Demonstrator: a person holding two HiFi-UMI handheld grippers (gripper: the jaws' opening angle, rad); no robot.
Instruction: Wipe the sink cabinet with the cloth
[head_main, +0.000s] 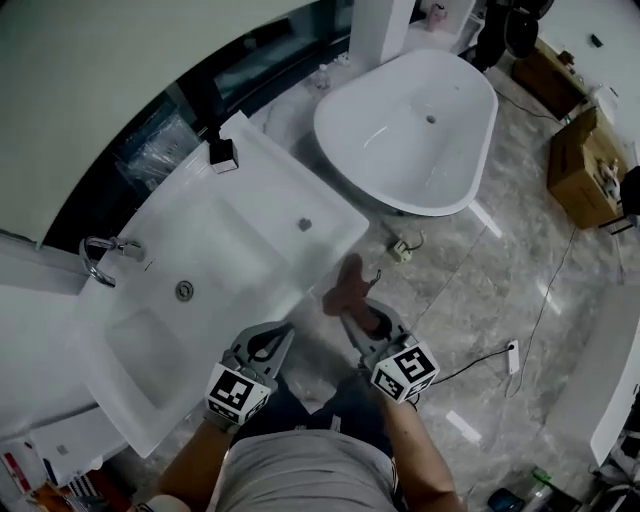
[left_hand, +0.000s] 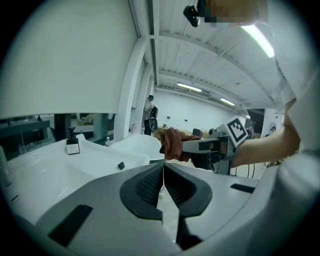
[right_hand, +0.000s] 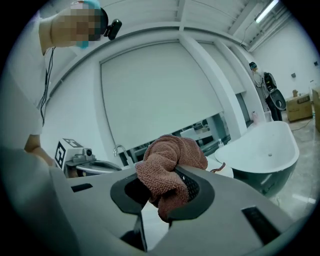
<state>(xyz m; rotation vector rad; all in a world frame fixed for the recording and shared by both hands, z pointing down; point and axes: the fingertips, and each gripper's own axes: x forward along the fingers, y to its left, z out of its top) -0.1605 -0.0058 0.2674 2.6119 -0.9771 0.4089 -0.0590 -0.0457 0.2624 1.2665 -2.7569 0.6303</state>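
Head view first; where is the cloth? — Auditor

The cloth (head_main: 348, 288) is brown and bunched, and the jaws of the right gripper (head_main: 354, 312) are clamped on it. It hangs over the floor (head_main: 500, 290), just off the front edge of the sink cabinet (head_main: 262, 195) near its right corner; contact with the cabinet cannot be settled. — Inspector

Does the right gripper view agree? — Auditor

It agrees; the cloth (right_hand: 167, 167) fills the gap in the right gripper (right_hand: 162, 192), and its folds spill over the top of the jaws. — Inspector

And the left gripper? — Auditor

The left gripper (head_main: 283, 332) sits beside the same front edge, just left of the right one. The left gripper view shows the jaws of the left gripper (left_hand: 163, 172) brought together with nothing between them; the cloth (left_hand: 175, 145) shows beyond them. — Inspector

What stands on the cabinet? — Auditor

A faucet (head_main: 100, 255) stands at the back edge toward the left corner; a black pump dispenser (head_main: 222, 150) stands at the back right corner; a drain (head_main: 184, 291) sits in the basin. A white bathtub (head_main: 410, 130) stands on the floor beyond the right end, apart from the cabinet. — Inspector
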